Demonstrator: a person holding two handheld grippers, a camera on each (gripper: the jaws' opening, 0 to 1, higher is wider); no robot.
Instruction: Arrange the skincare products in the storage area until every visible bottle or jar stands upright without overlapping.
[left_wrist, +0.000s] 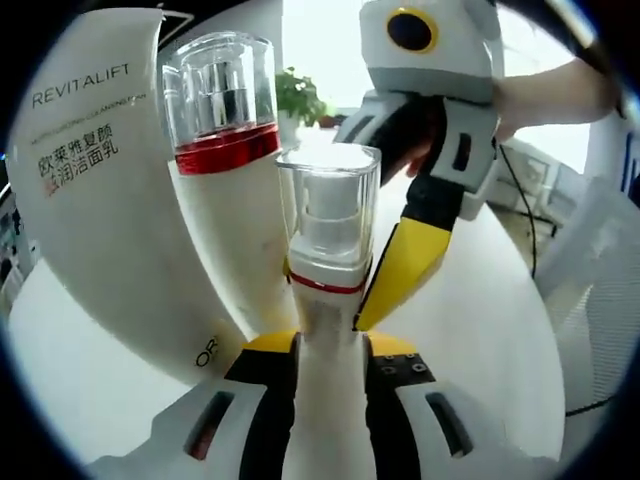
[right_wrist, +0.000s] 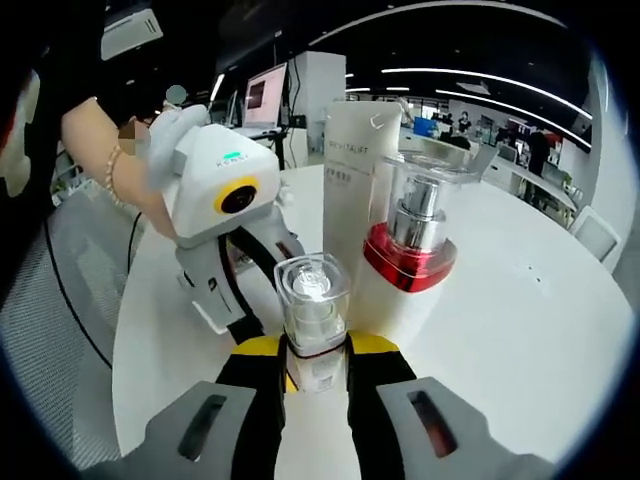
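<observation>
A round white table (right_wrist: 520, 300) holds three skincare products grouped close together. Largest is a tall white Revitalift tube (left_wrist: 90, 200), standing upright at the back. Just beside it stands a white pump bottle with a red band (left_wrist: 225, 150) and a clear cap, also upright. Smallest is a slim white pump bottle (left_wrist: 328, 260) with a clear cap and thin red ring, upright in front of the other two. The left gripper (left_wrist: 330, 365) has its jaws closed against this slim bottle's body. The right gripper (right_wrist: 315, 370) also clamps the same bottle from the opposite side, jaws pressed on its lower part.
</observation>
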